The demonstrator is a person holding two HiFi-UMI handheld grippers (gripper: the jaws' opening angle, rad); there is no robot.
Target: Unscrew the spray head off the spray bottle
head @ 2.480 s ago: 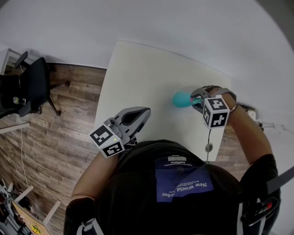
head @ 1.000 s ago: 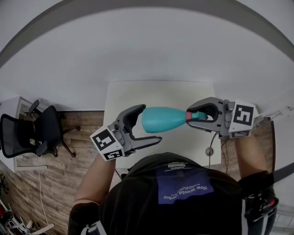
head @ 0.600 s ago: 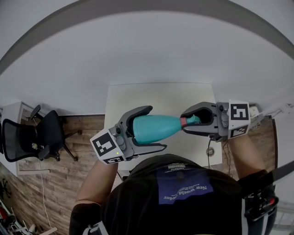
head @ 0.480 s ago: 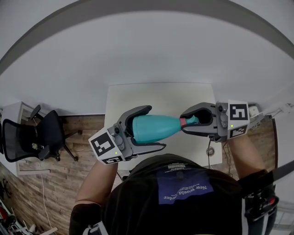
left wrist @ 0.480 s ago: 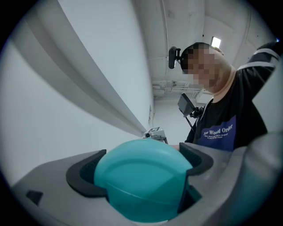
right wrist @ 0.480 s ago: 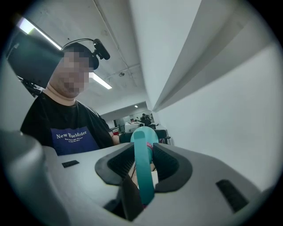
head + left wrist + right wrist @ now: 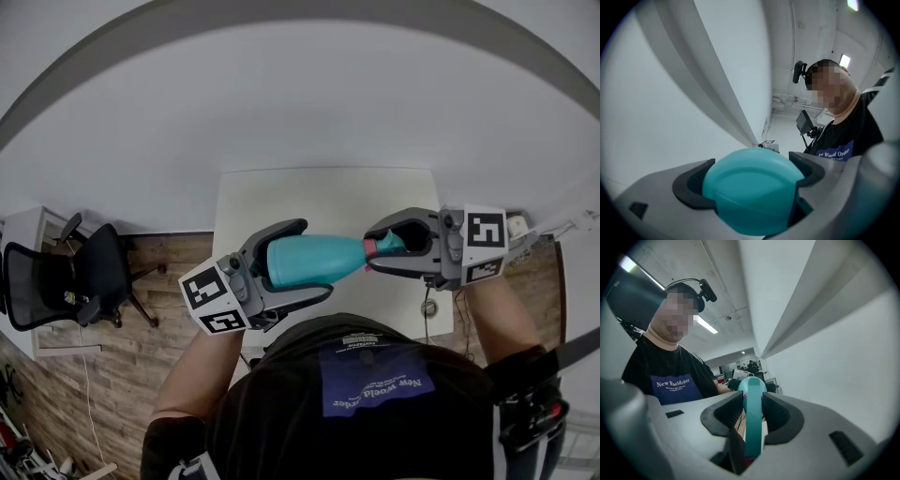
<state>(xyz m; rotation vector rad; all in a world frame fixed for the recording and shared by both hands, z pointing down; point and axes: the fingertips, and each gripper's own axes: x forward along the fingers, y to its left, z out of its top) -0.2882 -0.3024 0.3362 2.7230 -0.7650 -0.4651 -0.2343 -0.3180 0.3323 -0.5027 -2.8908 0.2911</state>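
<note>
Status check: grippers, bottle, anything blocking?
Left gripper clamped on spray bottle base, right gripper clamped on spray head. Bottle held level above table, head not yet off. Nothing in the way.

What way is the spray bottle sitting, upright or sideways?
Sideways: the spray bottle lies level, base in left claw, spray head in right claw.

black shirt [image 7: 644, 373], blue chest patch [image 7: 675, 386]: white print, reads about "new world order"; middle word's letters unclear. same print upside down in head view. left gripper view shows only its end, "...w world order". small white tag [image 7: 356, 324] above patch in head view: too small to read. cube [image 7: 214, 298] on left gripper [image 7: 313, 259], cube [image 7: 485, 244] on right gripper [image 7: 372, 248]: black-white square code markers.
</note>
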